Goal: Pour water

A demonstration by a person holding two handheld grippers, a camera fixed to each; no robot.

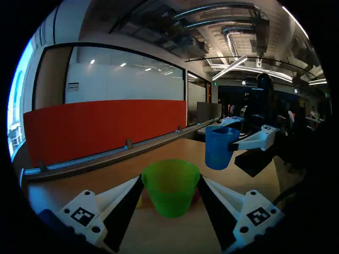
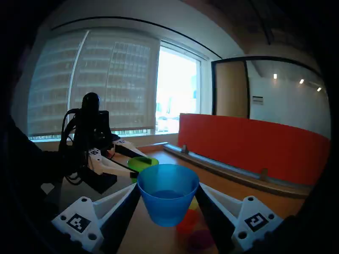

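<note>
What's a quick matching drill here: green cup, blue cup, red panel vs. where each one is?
Things:
1. green cup
2. blue cup
3. red panel

Places:
A. upright beyond the far edge of the table
B. gripped between the fingers of the left gripper
C. gripped between the fingers of the right gripper

Pairs: 1-B, 2-C, 3-A
</note>
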